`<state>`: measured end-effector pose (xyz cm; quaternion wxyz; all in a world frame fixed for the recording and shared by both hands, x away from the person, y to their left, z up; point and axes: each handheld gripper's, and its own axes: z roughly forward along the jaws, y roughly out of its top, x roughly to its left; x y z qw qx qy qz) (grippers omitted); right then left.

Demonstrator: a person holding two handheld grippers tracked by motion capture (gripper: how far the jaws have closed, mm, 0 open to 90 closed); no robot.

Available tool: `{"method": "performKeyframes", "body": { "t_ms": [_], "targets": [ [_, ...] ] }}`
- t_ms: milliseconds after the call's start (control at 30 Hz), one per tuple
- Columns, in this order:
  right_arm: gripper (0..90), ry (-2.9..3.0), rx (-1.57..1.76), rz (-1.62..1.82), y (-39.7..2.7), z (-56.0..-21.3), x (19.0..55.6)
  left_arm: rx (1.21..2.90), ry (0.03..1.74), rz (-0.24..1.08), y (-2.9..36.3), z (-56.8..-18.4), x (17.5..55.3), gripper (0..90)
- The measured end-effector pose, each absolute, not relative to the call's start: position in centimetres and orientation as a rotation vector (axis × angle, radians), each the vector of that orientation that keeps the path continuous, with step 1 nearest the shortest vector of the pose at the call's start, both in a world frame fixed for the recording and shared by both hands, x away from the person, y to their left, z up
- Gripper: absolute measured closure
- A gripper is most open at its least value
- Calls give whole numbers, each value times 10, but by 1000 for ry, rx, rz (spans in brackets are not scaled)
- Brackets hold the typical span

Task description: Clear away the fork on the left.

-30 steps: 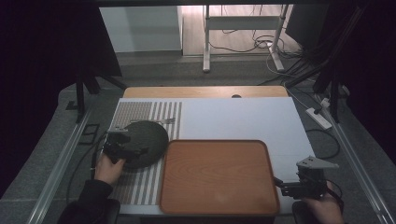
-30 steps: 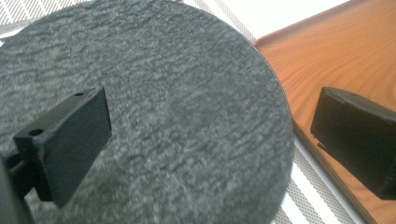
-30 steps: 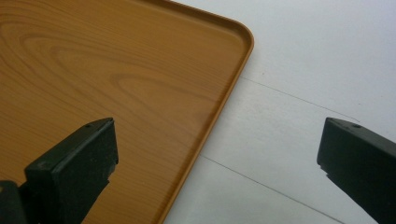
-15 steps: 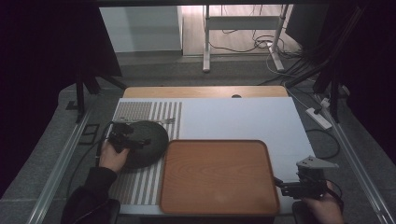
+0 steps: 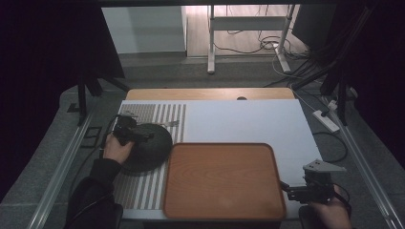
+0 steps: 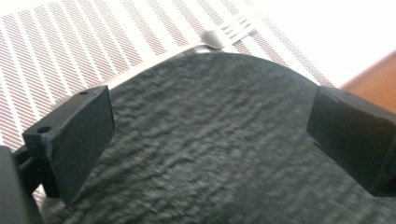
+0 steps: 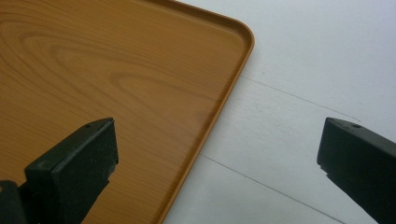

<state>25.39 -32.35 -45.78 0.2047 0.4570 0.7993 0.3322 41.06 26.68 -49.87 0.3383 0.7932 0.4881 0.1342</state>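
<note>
The left gripper (image 6: 205, 140) hung over the dark textured plate (image 6: 210, 140), jaws spread wide apart — beyond its far rim lay a fork (image 6: 229, 33) on the striped mat (image 6: 70, 51).

Rough matt dark plate (image 6: 219, 154), glossy wood-grain tray (image 7: 107, 79)

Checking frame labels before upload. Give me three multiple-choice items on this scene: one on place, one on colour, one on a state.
1. Where does the dark round textured plate lie?
A on the striped placemat
B on the tray
C on the floor

2. What colour is the rectangular wood-grain tray?
A blue
B orange-brown
C white

3. How do the left tongs stand?
A shut on a fork
B shut on the tray rim
C open over the plate

Key: 1 A, stripes surround the plate; 2 B, wood tone in the high view; 3 C, jaws apart above it.
</note>
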Motion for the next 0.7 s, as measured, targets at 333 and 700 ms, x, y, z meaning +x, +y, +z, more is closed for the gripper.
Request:
{"method": "performKeyframes", "body": {
  "t_ms": [333,700],
  "targets": [
    [0,2230,1276,928,-323,-458,254,2062,1315,337,276,-500,438,0],
    [0,2232,1275,928,-323,-458,255,2040,1394,344,288,-504,466,96]
  ]
}}
